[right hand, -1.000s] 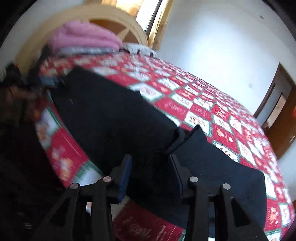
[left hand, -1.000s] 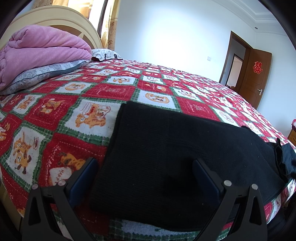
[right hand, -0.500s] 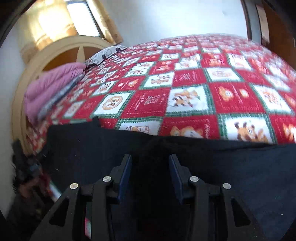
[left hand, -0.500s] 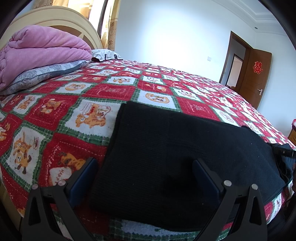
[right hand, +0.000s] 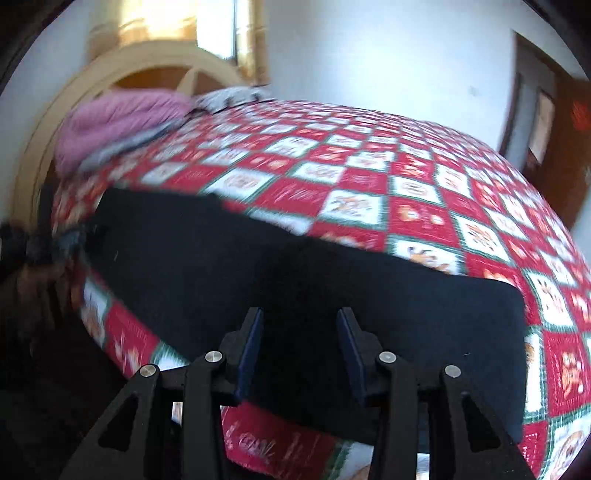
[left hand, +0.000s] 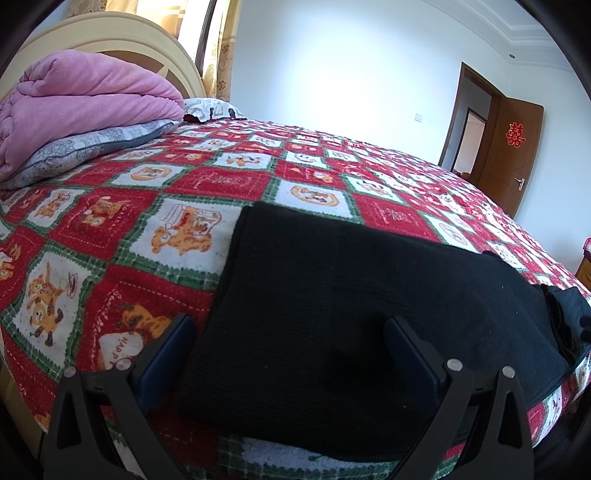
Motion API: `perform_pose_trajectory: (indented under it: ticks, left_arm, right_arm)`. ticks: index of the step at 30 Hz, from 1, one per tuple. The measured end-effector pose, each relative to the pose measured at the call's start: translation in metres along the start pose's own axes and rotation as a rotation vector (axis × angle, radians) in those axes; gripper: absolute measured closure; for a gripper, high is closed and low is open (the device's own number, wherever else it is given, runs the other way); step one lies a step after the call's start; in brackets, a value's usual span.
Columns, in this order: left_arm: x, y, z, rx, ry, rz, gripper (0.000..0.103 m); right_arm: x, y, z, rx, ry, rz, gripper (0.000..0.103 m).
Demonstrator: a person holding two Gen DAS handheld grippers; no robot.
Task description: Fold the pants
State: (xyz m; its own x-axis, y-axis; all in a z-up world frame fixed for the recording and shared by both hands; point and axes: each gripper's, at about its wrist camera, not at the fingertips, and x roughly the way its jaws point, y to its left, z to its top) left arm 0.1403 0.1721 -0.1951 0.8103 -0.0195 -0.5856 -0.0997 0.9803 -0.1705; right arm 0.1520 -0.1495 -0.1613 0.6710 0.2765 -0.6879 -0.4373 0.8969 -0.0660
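Black pants lie flat along the near edge of the bed, also in the right wrist view. My left gripper is wide open over the pants' left end, one finger on the quilt, one over the cloth. My right gripper is open and empty, just above the pants' middle near the bed edge. A bunched fold of the pants shows at the far right of the left wrist view.
A red, green and white checked quilt covers the bed. A pink folded blanket on a grey pillow lies by the cream headboard. A brown door stands open at the back right.
My left gripper has held still. My right gripper has swung fast over the pants, its view turning from the leg end toward the headboard; it stays open.
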Motion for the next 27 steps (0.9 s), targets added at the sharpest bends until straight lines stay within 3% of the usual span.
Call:
perform_pose_trajectory:
  ticks: [2, 3, 5, 7, 17, 18, 19, 21, 26, 27]
  left_arm:
    - [0.000, 0.001, 0.000, -0.002, 0.000, -0.003, 0.000]
    - [0.000, 0.001, -0.001, -0.003, -0.001, -0.002, 0.000]
    - [0.000, -0.001, -0.001, -0.002, -0.002, -0.002, 0.000]
    - [0.000, -0.001, -0.001, -0.003, -0.003, -0.003, 0.000]
    - [0.000, -0.001, -0.001, -0.003, -0.002, -0.003, 0.000]
    - [0.000, -0.001, -0.002, -0.003, -0.002, -0.003, 0.000]
    - [0.000, -0.002, -0.001, -0.003, -0.002, -0.002, 0.000]
    - [0.000, -0.002, -0.002, -0.002, -0.003, -0.001, 0.000]
    - [0.000, -0.002, -0.002, -0.002, -0.003, -0.002, 0.000]
    - [0.000, -0.002, -0.002, -0.002, -0.003, -0.001, 0.000]
  right_arm:
    - [0.010, 0.014, -0.004, -0.066, 0.014, -0.026, 0.062]
    - [0.019, 0.018, -0.005, -0.086, 0.031, -0.064, 0.074]
    - [0.031, 0.018, -0.007, -0.090, 0.058, -0.099, 0.082]
    - [0.031, 0.014, -0.008, -0.073, 0.065, -0.064, 0.100]
    - [0.004, 0.018, -0.010, -0.052, 0.051, -0.003, 0.099]
    - [0.007, 0.017, -0.011, -0.047, 0.050, -0.010, 0.093]
    - [0.011, 0.016, -0.013, -0.036, 0.060, -0.005, 0.075]
    - [0.016, 0.014, -0.014, -0.028, 0.077, 0.002, 0.062]
    - [0.029, 0.016, -0.018, -0.040, 0.082, -0.022, 0.064]
    - [0.030, 0.015, -0.018, -0.035, 0.085, -0.022, 0.071]
